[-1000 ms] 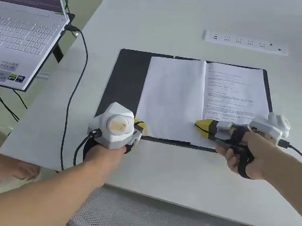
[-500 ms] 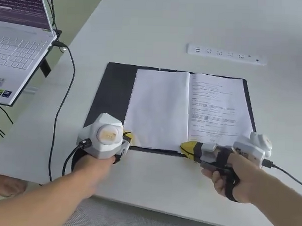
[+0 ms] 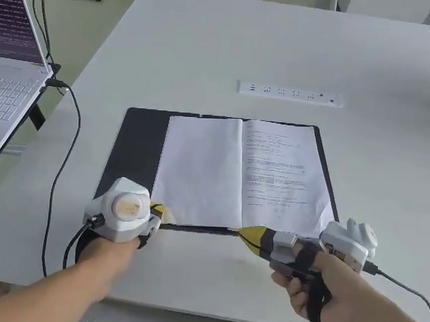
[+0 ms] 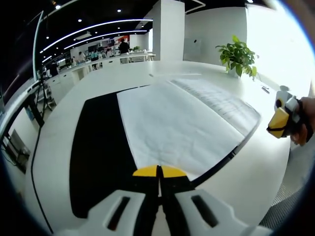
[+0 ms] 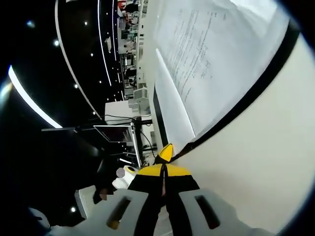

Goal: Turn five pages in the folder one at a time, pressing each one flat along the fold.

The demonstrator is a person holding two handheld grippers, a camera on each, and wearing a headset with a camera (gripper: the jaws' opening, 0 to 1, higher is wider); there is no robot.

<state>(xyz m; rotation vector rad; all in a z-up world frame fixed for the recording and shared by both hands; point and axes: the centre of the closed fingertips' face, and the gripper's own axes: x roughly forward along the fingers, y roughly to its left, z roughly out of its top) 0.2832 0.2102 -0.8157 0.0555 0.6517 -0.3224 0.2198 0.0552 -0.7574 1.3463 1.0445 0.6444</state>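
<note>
The black folder (image 3: 134, 151) lies open on the white table, with a blank page (image 3: 200, 167) on its left and a printed page (image 3: 282, 174) on its right. My left gripper (image 3: 156, 214) is shut, its yellow tips at the near left corner of the blank page (image 4: 172, 128). My right gripper (image 3: 249, 236) is also shut; its tips sit at the folder's near edge, just right of the fold. The right gripper view looks low along the printed page (image 5: 211, 59) and the folder's black edge (image 5: 266, 83). Both pages lie flat.
A white power strip (image 3: 290, 93) lies beyond the folder. At the far left a laptop (image 3: 9, 90) stands on a raised stand, and its black cable (image 3: 63, 163) runs down the table's left side. A potted plant (image 4: 238, 56) stands far off.
My right gripper has slid along the fold toward me, from the printed page's lower part to the folder's near edge. The left gripper stays at the blank page's corner. The head camera has moved.
</note>
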